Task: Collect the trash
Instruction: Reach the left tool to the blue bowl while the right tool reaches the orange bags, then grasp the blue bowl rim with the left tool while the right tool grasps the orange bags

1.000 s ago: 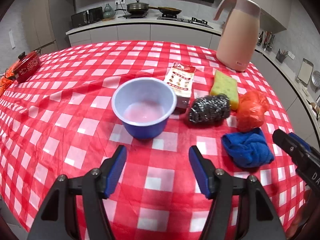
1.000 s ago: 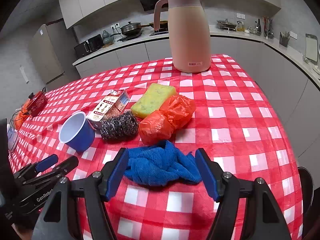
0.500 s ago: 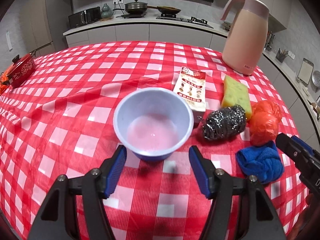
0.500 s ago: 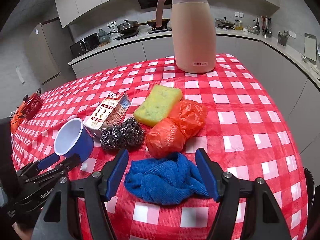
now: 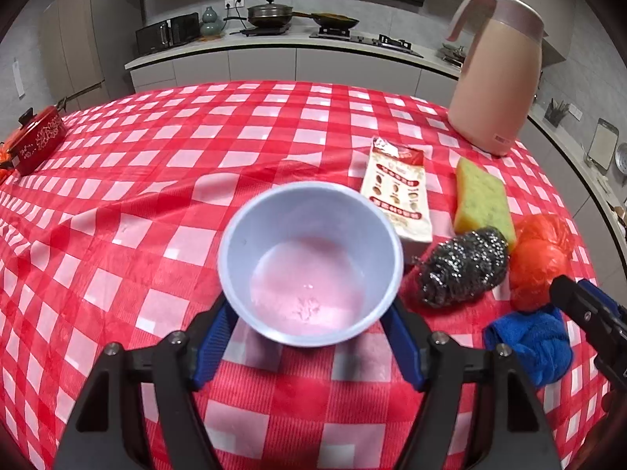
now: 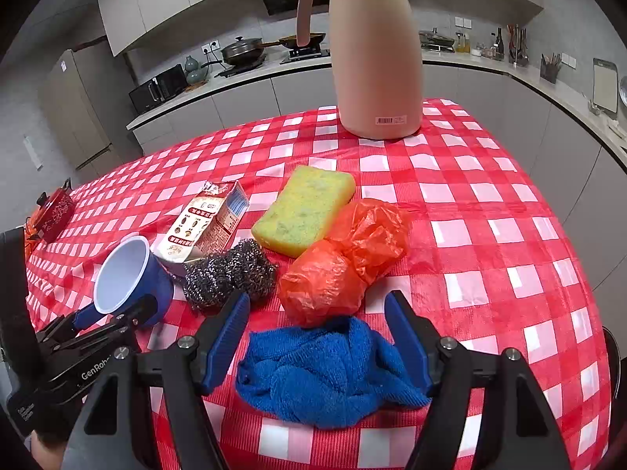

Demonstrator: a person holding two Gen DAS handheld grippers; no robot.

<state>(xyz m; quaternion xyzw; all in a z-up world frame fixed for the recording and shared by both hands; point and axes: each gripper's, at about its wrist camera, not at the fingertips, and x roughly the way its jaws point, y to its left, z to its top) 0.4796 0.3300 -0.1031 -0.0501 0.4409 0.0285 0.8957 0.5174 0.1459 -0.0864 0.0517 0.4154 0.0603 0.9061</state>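
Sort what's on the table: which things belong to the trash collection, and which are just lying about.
For the job:
blue cup, between the opening left tool
orange plastic bag
carton

Lying about:
blue cloth
steel scourer
yellow sponge
pink jug
red pot

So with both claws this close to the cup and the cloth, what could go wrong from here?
1. The left gripper is opening around the blue cup; a finger could nudge or tip it, and it may not be empty.
2. The right gripper straddles the blue cloth, with the orange bag just beyond, so it might snag both.
3. The two grippers work close together and could bump.
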